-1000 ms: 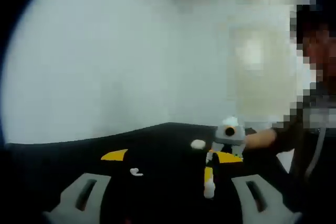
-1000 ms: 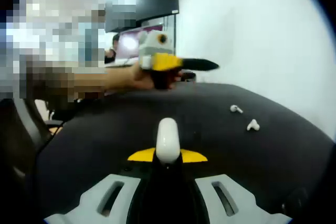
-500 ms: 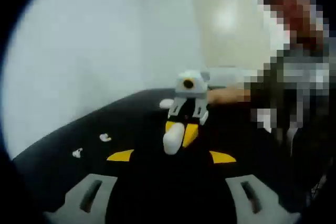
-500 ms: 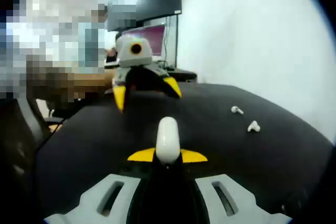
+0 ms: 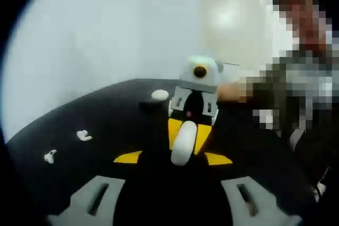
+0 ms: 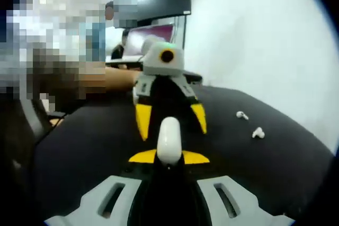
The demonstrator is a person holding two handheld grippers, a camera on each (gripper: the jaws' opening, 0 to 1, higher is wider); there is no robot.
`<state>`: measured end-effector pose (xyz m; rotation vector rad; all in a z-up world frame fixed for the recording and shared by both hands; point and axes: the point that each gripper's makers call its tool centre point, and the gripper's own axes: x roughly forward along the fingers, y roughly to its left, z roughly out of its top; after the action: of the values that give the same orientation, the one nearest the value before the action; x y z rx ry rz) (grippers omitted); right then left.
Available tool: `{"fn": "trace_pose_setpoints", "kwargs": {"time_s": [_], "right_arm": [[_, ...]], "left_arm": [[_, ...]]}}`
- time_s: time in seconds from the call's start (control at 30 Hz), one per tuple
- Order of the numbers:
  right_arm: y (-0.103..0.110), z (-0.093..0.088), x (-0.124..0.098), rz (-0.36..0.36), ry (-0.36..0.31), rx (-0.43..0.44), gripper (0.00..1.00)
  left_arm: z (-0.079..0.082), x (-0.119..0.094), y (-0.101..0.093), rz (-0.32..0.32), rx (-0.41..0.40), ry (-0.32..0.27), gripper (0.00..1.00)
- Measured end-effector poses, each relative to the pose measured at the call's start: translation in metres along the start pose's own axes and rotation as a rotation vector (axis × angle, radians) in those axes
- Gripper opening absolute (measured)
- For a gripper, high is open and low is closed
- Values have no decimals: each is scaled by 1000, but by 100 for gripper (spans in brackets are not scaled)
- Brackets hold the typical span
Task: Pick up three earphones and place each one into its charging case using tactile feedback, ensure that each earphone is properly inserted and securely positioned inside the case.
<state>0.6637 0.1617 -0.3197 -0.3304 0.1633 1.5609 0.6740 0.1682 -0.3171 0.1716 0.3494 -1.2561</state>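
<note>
On a black table (image 6: 296,168), the right gripper (image 6: 168,157) pinches a white charging case (image 6: 169,140) upright between its yellow-tipped jaws, the case's rounded top standing above the tips. Just beyond it in the right gripper view, the left gripper (image 6: 170,116) faces back with its two yellow tips spread apart and pointed down toward the case, one to each side of it (whether they touch it I cannot tell). Off to the right, two loose white earphones (image 6: 242,115) (image 6: 258,133) lie near each other on the table, well apart from the case.

From the left gripper view the same meeting shows head-on: the left gripper (image 5: 174,158) has its jaws spread, and the case (image 5: 183,142) sits between them, held by the right gripper (image 5: 187,130) coming in from the far side. The two earphones (image 5: 83,135) (image 5: 50,156) lie at the left on the table (image 5: 106,109). Another small white rounded thing (image 5: 160,95) rests farther back (too blurred to name). A person's hand (image 5: 231,91) holds the right gripper's body.
</note>
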Motion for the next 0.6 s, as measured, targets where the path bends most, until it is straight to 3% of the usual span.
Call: {"fn": "trace_pose_setpoints", "kwargs": {"time_s": [0.07,0.2,0.27,0.6], "right_arm": [[0,0,0,4,0,9,18],[2,0,1,10,3,28,18],[3,0,1,14,3,35,18],[5,2,2,29,2,51,18]], "left_arm": [[-5,3,-1,-17,-6,15,25],[-2,0,-5,-18,13,-14,19],[-5,1,-10,-36,15,0,14],[0,3,-14,-36,58,-23,14]]}}
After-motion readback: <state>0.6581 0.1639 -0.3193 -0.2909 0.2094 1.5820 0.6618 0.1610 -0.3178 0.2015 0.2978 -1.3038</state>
